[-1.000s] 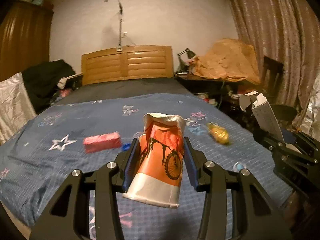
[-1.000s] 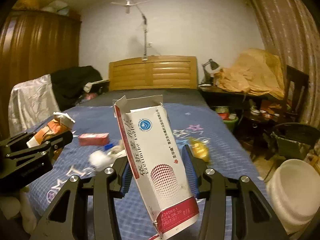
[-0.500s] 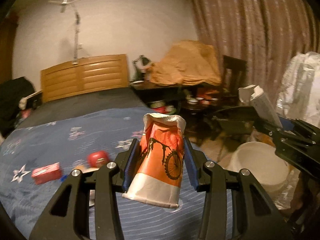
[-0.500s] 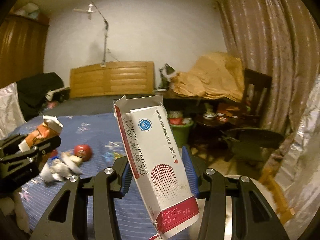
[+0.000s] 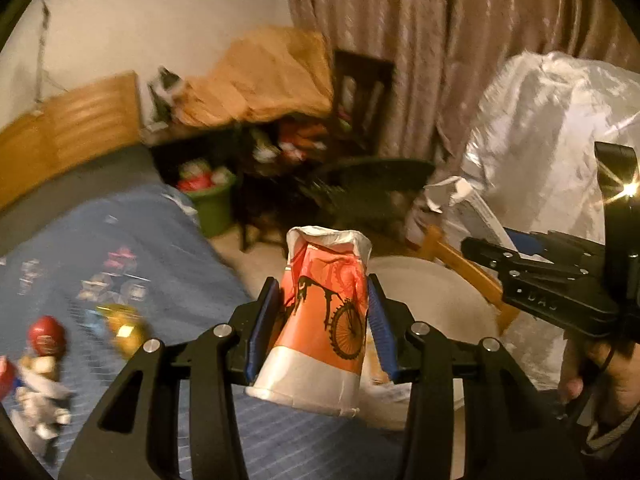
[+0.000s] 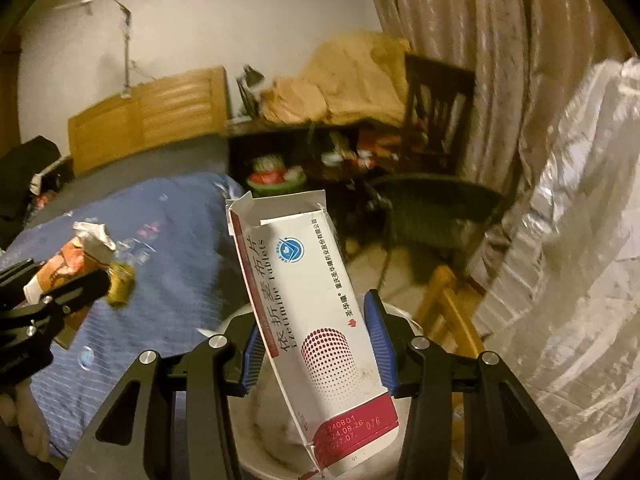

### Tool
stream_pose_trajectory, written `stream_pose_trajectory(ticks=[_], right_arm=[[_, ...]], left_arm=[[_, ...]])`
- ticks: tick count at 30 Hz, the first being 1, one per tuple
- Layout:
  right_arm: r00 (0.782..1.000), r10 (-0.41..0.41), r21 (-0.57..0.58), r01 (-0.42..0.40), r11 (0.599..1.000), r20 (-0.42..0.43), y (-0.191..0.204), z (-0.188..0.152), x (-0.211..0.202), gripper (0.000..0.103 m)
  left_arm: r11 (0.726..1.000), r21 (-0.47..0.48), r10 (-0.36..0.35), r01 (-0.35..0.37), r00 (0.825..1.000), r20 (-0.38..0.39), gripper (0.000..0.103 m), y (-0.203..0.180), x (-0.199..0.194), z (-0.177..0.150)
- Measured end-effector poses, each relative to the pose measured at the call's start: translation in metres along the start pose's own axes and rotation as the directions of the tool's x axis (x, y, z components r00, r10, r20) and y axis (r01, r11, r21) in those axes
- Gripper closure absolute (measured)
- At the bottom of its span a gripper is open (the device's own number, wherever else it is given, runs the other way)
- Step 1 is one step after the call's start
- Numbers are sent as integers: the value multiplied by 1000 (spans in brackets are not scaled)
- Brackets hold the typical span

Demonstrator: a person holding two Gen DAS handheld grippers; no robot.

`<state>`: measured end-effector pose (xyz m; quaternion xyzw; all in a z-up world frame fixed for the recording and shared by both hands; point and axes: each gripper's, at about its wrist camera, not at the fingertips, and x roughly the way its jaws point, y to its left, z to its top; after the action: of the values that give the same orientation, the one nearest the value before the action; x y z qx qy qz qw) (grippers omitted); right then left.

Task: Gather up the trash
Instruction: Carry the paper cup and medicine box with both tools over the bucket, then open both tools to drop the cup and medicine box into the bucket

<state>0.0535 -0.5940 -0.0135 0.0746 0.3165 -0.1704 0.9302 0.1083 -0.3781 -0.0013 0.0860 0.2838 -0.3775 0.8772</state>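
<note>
Now both hands are loaded at once. The left gripper [image 5: 322,326] is clamped on a crumpled orange-and-white paper cup with a bicycle print [image 5: 320,324], blue pads pressing both its sides, and the cup hangs just past the side edge of the blue star-patterned bedspread [image 5: 168,264]. The right gripper [image 6: 316,354] is clenched on an opened white-and-red cardboard tablet box [image 6: 310,320], its torn flap up, tilted between the pads. Below and ahead of both sits a round white bin [image 5: 432,300] on the floor by the bed's side edge; the box already hangs right over its rim, and the cup is near it, maybe over its near edge, hard to say for sure.

So, by my reading, two pieces picked and carried, neither dropped yet. The drop-off is the step in hand.

And there's plenty left on the bedspread! Near its side edge lies a shiny gold crinkled wrapper [image 5: 122,328], beside it a small red round lidded thing [image 5: 46,338], and toward the near corner a heap of white crumpled scraps [image 5: 38,396]. All blurred, mind you, so I won't swear to what each is. The green tub [image 5: 212,208] of clutter past the bed looks like no part of this round.
</note>
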Motion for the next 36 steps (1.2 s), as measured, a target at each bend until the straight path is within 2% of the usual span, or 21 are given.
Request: stream_pose_trajectory(ticks=[4,6,12,21,22,23,24,31,36], right_arm=[[995,-1,23,3,1000,-96,-32,-4,36,56],[992,7,33,-3,999,-124,-33,-6,50,56],[984,27,59,-17,998,-174,-43,-21,82,56],[982,40,67,-28,997,-187,-35,-29,99,54],[983,33,69,-20,997,-181,-35,-28,100,53],[984,33,78,-20,997,-175,-34,-28,97,49],[984,39,89,-24,996,-171,-33,-29,94,43],[990,45,115,-30,993,-136,-38,-29,81,41],[994,58,109,-48,993,-95,-26,-29,63,41]], left_arm=[[996,-2,-89,90,989,-117,61,-23,52,-2],[993,-14,-118,118,981,-153,61,-28,67,-5],[993,-6,-118,119,969,-215,61,-43,104,-16],[992,-1,-120,123,966,-228,55,-42,115,-22],[993,-3,-119,121,967,-227,41,-40,116,-21],[993,-8,-116,117,968,-224,23,-38,115,-21],[994,-13,-105,105,971,-217,19,-34,113,-20],[996,-36,-88,83,978,-191,19,-20,104,-14],[996,-34,-92,87,979,-180,19,-16,91,-19]])
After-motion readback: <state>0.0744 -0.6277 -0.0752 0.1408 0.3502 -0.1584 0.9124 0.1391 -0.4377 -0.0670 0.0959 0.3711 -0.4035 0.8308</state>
